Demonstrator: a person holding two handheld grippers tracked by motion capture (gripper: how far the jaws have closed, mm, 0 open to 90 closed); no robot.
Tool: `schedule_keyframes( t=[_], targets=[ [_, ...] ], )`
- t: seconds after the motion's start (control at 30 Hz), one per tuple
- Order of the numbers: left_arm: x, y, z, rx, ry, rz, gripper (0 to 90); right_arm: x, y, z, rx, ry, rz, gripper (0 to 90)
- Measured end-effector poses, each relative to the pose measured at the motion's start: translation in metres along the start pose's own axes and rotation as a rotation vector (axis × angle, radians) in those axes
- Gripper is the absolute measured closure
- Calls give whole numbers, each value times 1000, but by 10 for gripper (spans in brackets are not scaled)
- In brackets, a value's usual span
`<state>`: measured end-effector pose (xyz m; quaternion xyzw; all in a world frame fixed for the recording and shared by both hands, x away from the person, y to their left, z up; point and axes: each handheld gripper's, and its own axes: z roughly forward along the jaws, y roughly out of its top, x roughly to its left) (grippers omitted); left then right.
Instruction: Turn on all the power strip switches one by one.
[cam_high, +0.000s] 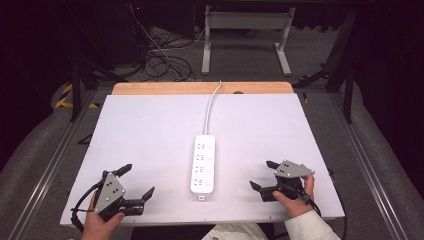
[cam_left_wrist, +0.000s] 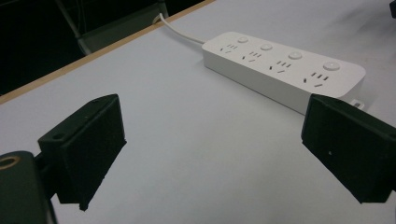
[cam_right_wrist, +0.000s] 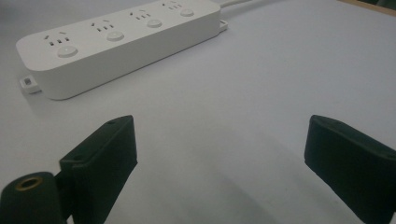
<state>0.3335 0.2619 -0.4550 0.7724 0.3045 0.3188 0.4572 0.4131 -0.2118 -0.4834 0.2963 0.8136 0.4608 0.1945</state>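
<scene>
A white power strip (cam_high: 204, 163) with several sockets and round buttons lies lengthwise in the middle of the white board; its white cable (cam_high: 212, 110) runs off the far edge. The strip (cam_left_wrist: 280, 67) lies ahead and to the right in the left gripper view, and the strip (cam_right_wrist: 119, 39) is ahead to the left in the right gripper view. My left gripper (cam_high: 137, 180) rests near the front left, open, nothing between its jaws. My right gripper (cam_high: 261, 175) is near the front right, open and empty, pointing toward the strip.
The white board (cam_high: 150, 130) sits on a wooden tabletop whose edge (cam_high: 200, 88) shows at the back. Beyond it are a grey table frame (cam_high: 245, 35) and tangled cables (cam_high: 160, 60) on the floor. A small white tag (cam_right_wrist: 29, 84) sticks out at the strip's near end.
</scene>
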Motion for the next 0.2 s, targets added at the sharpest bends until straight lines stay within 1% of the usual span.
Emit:
schedule_keyframes(
  t=[0.07, 0.13, 0.17, 0.2],
  targets=[
    [1, -1, 0, -7, 7, 10, 71, 0, 0, 1, -2, 2, -7, 87],
    [2, -2, 1, -16, 20, 10, 70, 0, 1, 1, -7, -3, -3, 80],
    [3, -3, 1, -13, 14, 0, 71, -1, 2, 0, -8, -9, 6, 79],
    [4, -3, 2, -9, 9, -6, 71, -2, 2, 0, -1, -18, 34, 78]
  ],
)
